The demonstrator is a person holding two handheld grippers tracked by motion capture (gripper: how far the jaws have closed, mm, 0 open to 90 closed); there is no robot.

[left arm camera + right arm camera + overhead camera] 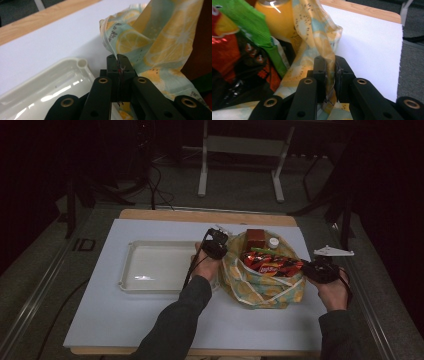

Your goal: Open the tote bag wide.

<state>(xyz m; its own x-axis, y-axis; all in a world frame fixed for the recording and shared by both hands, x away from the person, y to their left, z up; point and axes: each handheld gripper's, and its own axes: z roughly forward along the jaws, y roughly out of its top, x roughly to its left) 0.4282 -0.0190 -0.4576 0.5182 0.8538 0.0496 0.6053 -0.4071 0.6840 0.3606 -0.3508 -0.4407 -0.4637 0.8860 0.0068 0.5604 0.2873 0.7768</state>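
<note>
1. Lemon-printed cloth makes up the bag (260,280), seen from the high view sitting at the table's centre-right, just at 3 o'clock of the white tray (150,266), which holds nothing. The bag holds red snack packets (272,263), a brown box (255,239) at 12 o'clock and a white-capped bottle (273,242) beside it. The left gripper (216,246) holds the rim at 9 o'clock, the right gripper (316,270) at 3 o'clock.

2. In the left gripper view the jaws are pressed fully together on a thin edge of the bag (150,42), the cloth rising from between them. The tray (50,85) corner lies just at 8 o'clock below.

3. In the right gripper view a narrow gap shows between the jaws, with a fold of the bag (322,37) running through it; the grip looks loose. A green packet (249,22) and an orange bottle (277,15) sit at 10 o'clock.

4. Risk, as I judge it: the right-side fold may slip free from the slack jaws, so the bag sags and packets spill onto the white mat (150,320). Pulling unevenly could also tip the bottle.
</note>
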